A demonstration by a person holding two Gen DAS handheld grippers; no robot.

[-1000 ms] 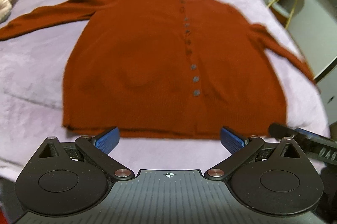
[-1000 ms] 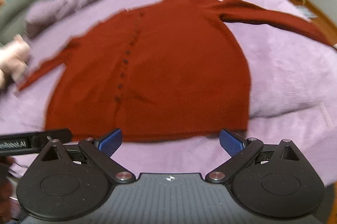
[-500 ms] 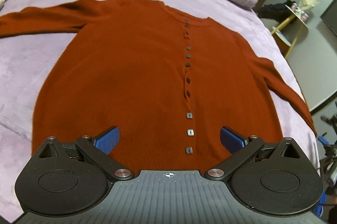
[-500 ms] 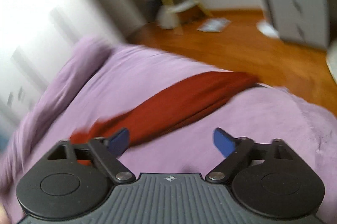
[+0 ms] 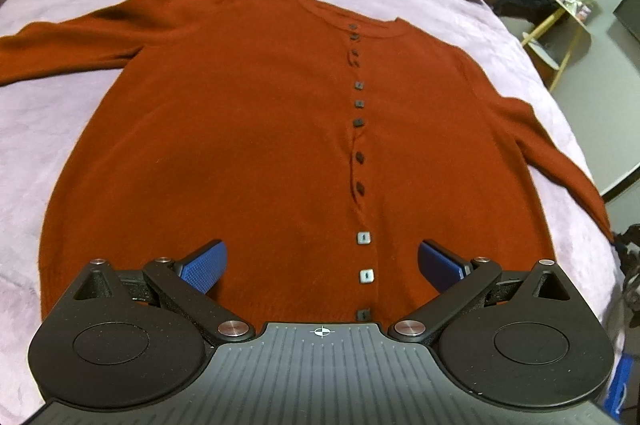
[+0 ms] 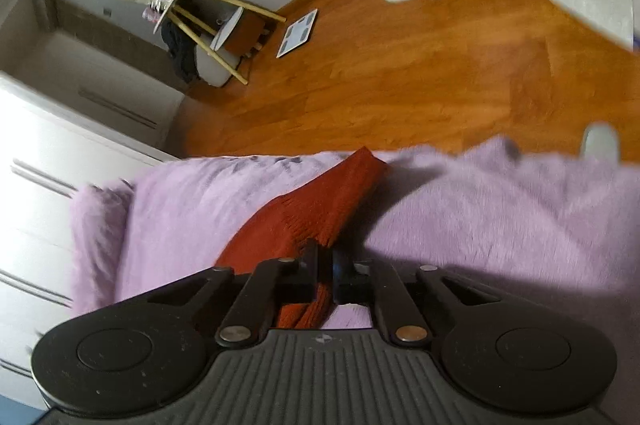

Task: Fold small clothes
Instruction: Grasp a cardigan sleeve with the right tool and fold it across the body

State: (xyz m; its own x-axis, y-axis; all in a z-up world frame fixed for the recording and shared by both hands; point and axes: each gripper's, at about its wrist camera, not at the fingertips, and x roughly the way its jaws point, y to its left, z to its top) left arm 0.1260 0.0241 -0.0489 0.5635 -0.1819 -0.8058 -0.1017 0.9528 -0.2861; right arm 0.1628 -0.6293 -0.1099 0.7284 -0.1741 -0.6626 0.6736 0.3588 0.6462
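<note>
One rust cardigan (image 5: 240, 145) with eleven buttons (image 5: 363, 237) lies on one lilac bedspread (image 5: 60, 129); two claws.

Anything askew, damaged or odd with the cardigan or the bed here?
Nothing stands out. The rust-red cardigan lies flat and buttoned on the lilac blanket; the right gripper is shut on a sleeve cuff.
</note>
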